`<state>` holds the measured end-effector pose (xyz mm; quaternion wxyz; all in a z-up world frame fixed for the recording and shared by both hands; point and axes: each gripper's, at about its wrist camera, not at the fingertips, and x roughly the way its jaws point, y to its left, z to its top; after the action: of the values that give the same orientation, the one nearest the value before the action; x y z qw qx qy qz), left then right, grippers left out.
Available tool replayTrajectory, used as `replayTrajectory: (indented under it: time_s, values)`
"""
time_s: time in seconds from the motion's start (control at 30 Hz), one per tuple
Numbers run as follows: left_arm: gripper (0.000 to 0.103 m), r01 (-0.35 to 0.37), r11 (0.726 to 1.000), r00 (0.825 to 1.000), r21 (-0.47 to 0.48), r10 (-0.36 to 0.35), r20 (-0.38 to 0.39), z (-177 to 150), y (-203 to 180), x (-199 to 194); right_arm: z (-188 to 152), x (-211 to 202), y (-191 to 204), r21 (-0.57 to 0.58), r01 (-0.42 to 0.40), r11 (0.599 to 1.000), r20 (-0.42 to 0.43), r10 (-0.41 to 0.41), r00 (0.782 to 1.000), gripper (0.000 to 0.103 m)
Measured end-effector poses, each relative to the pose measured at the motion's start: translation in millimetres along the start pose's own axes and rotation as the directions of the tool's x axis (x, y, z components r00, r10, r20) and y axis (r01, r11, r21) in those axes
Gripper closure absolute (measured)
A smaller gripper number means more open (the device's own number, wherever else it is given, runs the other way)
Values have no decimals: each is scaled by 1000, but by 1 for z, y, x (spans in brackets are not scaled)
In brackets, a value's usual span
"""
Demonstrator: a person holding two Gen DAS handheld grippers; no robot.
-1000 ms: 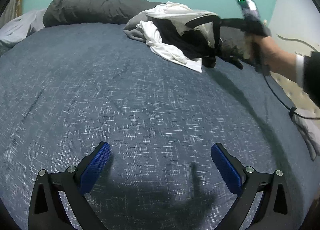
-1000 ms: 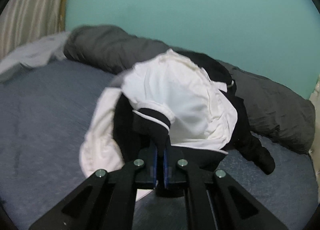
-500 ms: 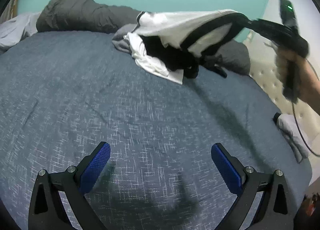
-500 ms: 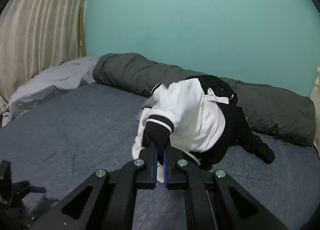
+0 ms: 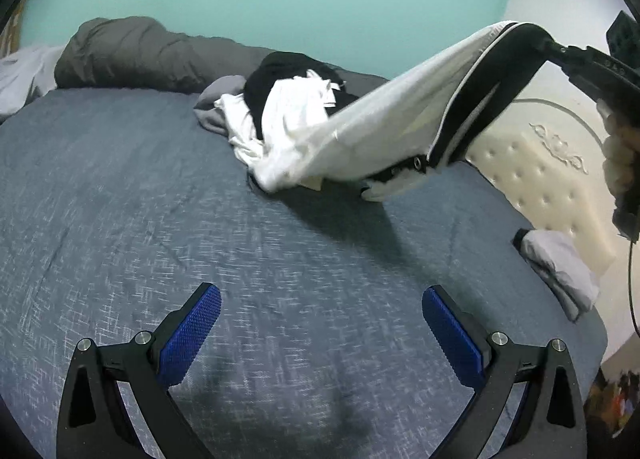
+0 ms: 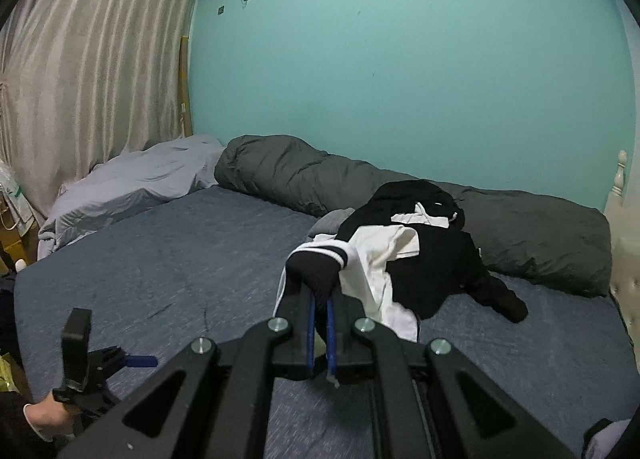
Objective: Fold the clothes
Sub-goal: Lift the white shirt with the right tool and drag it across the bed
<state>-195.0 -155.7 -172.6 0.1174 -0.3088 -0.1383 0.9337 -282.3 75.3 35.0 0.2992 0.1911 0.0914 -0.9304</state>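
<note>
1. Two grippers are mine to report on, and they stand differently. My right gripper (image 6: 319,313) has its blue pads pinched tight on the black cuff (image 6: 316,273) of a white-and-black garment (image 5: 384,127).
2. From my left wrist camera that garment stretches taut in the air, from the raised right tool at the upper right down to the clothes pile (image 5: 280,99) on the bed (image 5: 140,199); its lower end trails on the blue cover.
3. My left gripper (image 5: 320,323) hangs above bare bedcover with its jaws spread wide and nothing between them.
4. That pile, black and white pieces jumbled over something grey, lies at the far side of the bed against a rolled dark grey duvet (image 6: 288,171) along the teal wall (image 6: 400,59).
5. I see a pale grey sheet (image 6: 132,179) bunched at the left near the curtain (image 6: 88,39).
6. At the right bed edge, by the cream tufted headboard (image 5: 552,179), sits a small grey bundle (image 5: 560,263), possibly folded clothing; the fisheye blur keeps me from being sure.
</note>
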Motion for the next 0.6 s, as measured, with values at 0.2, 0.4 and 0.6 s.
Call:
replayTrajectory:
  time_s: [0.2, 0.4, 0.6]
  values:
    - [0, 7, 1000, 1000, 15, -7, 0, -3, -16, -12, -5, -43, 19, -6, -15, 1000, -2, 15, 1000, 99]
    - [0, -12, 1000, 1000, 15, 12, -16, -16, -27, -24, -7, -91, 34, -9, -40, 999, 17, 40, 999, 99]
    - [0, -17, 1000, 999, 13, 18, -35, -28, -43, -39, -23, -128, 48, 8, -85, 996, 27, 85, 996, 99]
